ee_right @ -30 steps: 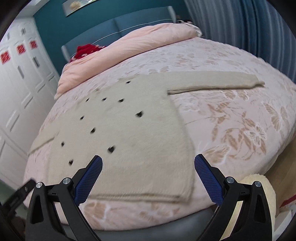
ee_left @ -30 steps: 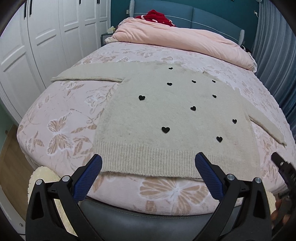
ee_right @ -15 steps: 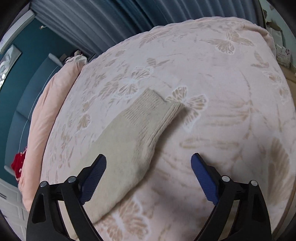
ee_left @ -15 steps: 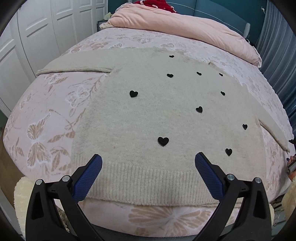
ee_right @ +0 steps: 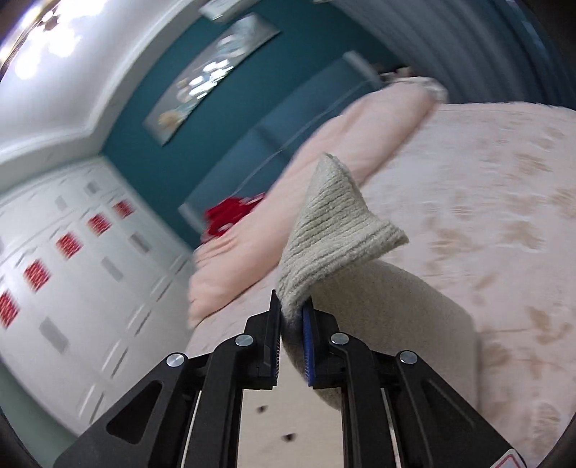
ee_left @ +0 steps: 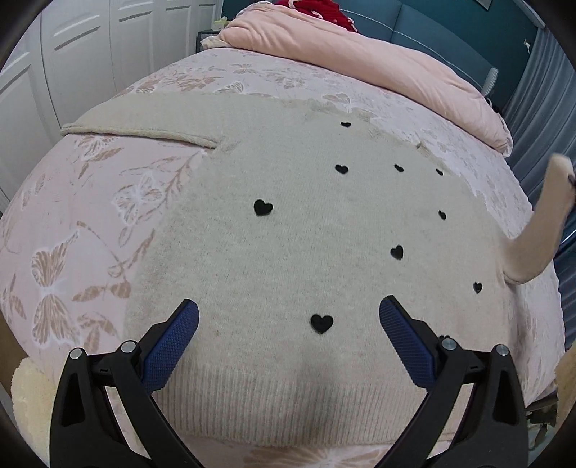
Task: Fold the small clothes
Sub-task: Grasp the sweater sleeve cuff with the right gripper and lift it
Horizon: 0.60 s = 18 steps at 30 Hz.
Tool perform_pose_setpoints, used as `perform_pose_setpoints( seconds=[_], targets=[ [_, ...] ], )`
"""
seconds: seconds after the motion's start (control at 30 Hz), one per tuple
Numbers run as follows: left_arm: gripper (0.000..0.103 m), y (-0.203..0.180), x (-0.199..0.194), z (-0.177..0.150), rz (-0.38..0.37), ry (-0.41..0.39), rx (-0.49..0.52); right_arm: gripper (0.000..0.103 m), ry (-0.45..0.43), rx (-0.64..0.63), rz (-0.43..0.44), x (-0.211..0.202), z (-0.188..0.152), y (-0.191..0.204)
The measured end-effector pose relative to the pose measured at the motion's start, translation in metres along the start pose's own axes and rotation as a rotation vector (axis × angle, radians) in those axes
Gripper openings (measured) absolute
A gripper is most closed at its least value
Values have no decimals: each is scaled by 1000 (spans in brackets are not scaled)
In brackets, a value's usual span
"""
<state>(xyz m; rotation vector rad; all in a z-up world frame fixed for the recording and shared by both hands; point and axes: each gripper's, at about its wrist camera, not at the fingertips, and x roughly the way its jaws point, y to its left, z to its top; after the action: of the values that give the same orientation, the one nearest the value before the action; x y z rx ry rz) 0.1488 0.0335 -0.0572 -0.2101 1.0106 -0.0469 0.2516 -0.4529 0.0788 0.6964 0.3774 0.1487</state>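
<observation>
A beige knit sweater (ee_left: 288, 234) with small black hearts lies flat on the bed, hem toward me. Its left sleeve (ee_left: 144, 126) stretches out to the left. My left gripper (ee_left: 288, 324) is open and empty, hovering just above the sweater near the hem. My right gripper (ee_right: 292, 316) is shut on the ribbed cuff of the right sleeve (ee_right: 338, 223) and holds it up off the bed. The lifted sleeve also shows in the left wrist view (ee_left: 540, 234) at the right edge.
The bed has a pink floral cover (ee_left: 72, 234). A folded pink duvet (ee_left: 360, 57) and a red item (ee_left: 324, 9) lie at the headboard end. White wardrobe doors (ee_left: 72, 54) stand at the left, blue curtains (ee_left: 540, 90) at the right.
My right gripper has closed on the right sleeve cuff and lifted it off the bed. My left gripper has moved forward over the sweater's hem, still open.
</observation>
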Motion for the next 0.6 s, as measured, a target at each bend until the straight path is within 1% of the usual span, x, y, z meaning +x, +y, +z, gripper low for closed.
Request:
perform_pose_setpoints(
  seconds=[0.07, 0.1, 0.13, 0.17, 0.2, 0.23, 0.3, 0.33, 0.37, 0.4, 0.43, 0.47, 0.5, 0.53, 0.57, 0.6],
  targets=[
    [98, 5, -2, 10, -11, -18, -23, 13, 125, -81, 144, 49, -31, 71],
    [98, 7, -4, 15, -23, -28, -37, 17, 189, -102, 195, 75, -54, 100],
    [98, 9, -4, 20, -37, -35, -51, 18, 242, -123, 218, 99, -78, 122],
    [98, 11, -4, 25, -53, -40, -68, 23, 293, -140, 225, 120, -100, 136],
    [98, 12, -4, 31, -76, -44, -84, 35, 356, -149, 224, 142, -126, 145],
    [98, 14, -2, 36, -102, -42, -98, 38, 412, -165, 202, 162, -151, 150],
    [98, 18, 7, 51, -158, -35, -132, 39, 468, -196, 132, 174, -190, 147],
    [98, 19, 12, 58, -191, -34, -144, 39, 481, -201, 106, 173, -200, 138],
    [98, 20, 21, 67, -227, -29, -156, 42, 486, -188, 85, 165, -205, 123],
    [98, 19, 32, 75, -253, -19, -167, 49, 480, -158, 68, 153, -209, 107],
    [98, 18, 47, 85, -286, -3, -179, 52, 465, -116, 40, 135, -211, 92],
    [98, 18, 62, 94, -293, 18, -196, 56, 450, -82, 4, 119, -212, 75],
    [98, 16, 80, 102, -295, 38, -214, 56, 436, -60, -40, 105, -215, 56],
    [98, 14, 98, 110, -306, 58, -231, 56, 424, -43, -92, 89, -213, 39],
    [98, 12, 116, 118, -295, 83, -257, 57, 418, -27, -137, 77, -209, 22],
    [98, 11, 131, 125, -308, 101, -283, 57, 415, -6, -171, 68, -206, 6]
  ],
)
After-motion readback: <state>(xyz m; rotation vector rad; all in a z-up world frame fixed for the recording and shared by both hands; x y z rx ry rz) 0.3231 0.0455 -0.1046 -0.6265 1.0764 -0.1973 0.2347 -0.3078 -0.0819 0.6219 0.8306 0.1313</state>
